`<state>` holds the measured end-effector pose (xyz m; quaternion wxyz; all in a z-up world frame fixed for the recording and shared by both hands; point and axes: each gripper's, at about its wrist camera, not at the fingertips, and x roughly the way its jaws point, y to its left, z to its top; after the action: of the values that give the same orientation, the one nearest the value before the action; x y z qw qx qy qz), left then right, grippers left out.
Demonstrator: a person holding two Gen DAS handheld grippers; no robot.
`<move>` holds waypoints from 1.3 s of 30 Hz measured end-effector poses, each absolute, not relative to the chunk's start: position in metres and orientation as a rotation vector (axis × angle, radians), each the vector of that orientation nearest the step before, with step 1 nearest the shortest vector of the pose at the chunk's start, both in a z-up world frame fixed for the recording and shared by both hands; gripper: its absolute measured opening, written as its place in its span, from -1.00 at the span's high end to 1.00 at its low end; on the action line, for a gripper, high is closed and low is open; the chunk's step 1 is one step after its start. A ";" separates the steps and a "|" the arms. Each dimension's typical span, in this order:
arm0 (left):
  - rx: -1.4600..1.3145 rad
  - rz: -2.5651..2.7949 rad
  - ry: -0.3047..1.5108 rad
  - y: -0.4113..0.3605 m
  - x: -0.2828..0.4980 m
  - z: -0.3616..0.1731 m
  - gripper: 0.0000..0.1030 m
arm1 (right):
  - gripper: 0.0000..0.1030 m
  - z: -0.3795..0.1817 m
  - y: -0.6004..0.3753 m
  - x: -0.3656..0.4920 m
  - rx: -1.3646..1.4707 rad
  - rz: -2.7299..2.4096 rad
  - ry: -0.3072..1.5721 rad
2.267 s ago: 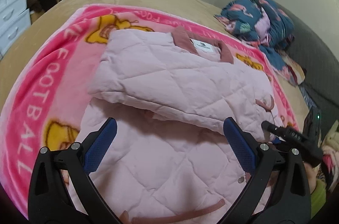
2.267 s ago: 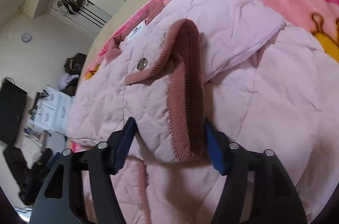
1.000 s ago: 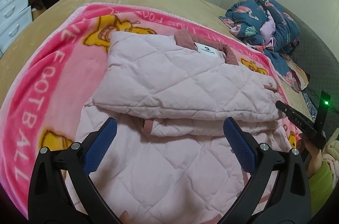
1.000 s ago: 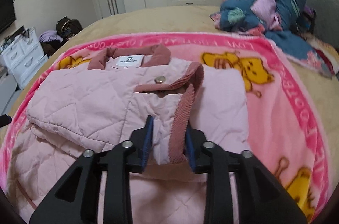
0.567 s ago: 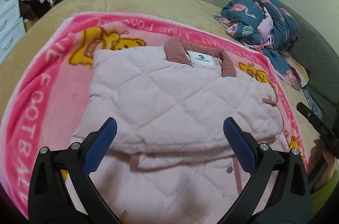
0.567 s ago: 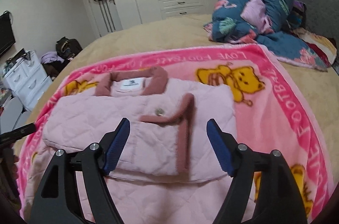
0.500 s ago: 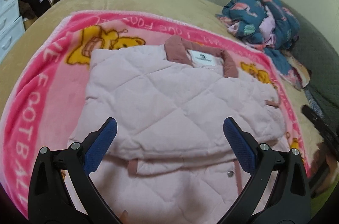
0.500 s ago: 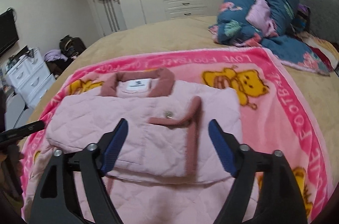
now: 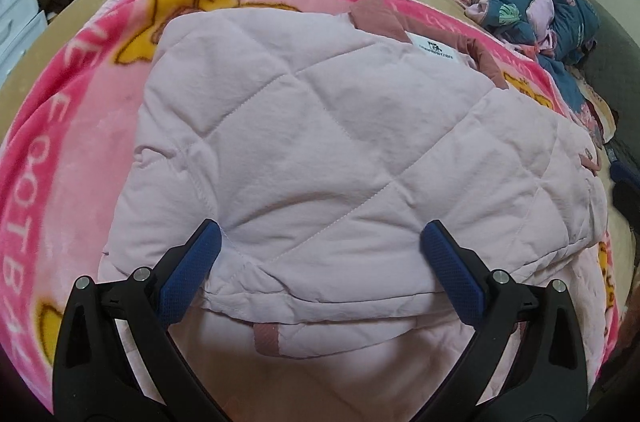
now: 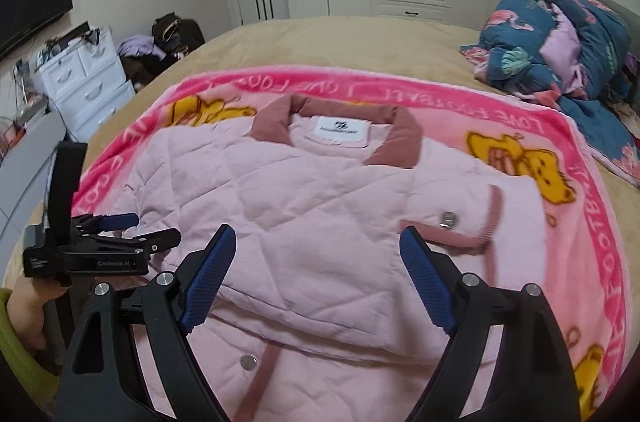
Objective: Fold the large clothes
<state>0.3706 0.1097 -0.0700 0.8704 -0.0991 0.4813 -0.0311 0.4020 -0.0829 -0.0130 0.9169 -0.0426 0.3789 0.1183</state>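
jacket [image 10: 320,222] sits mid-blanket [image 10: 592,222], sleeves folded in, collar at 12 o'clock; left gripper [image 9: 320,262] and right gripper [image 10: 316,282] hover spread wide and empty, so next i'd guess grab the 6 o'clock hem and fold up.

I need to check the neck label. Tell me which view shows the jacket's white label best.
The right wrist view: the white label faces the camera, whole, framed by the dusty-pink collar. In the left wrist view the label sits far off, slanted and partly hidden behind the folded quilted jacket.
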 end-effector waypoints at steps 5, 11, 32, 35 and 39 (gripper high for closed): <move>-0.214 -0.073 1.001 0.109 0.373 -0.072 -0.84 | -0.63 -0.056 -0.068 0.433 -0.161 0.190 0.925; -0.190 -0.067 1.001 0.105 0.374 -0.077 -0.84 | -0.69 -0.094 -0.071 0.440 -0.129 0.175 0.940; -0.211 -0.063 0.976 0.105 0.360 -0.059 -0.84 | -0.89 -0.036 -0.121 0.380 0.110 0.151 0.864; -0.216 -0.067 0.962 0.102 0.350 -0.046 -0.84 | -0.90 -0.030 -0.128 0.368 0.120 0.143 0.852; -0.224 -0.080 0.949 0.099 0.336 -0.030 -0.84 | -0.90 -0.022 -0.131 0.349 0.135 0.148 0.839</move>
<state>0.3357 0.0991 -0.0303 0.8828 -0.1076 0.4556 -0.0384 0.3495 -0.1314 -0.0224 0.9084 0.0655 0.4065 0.0718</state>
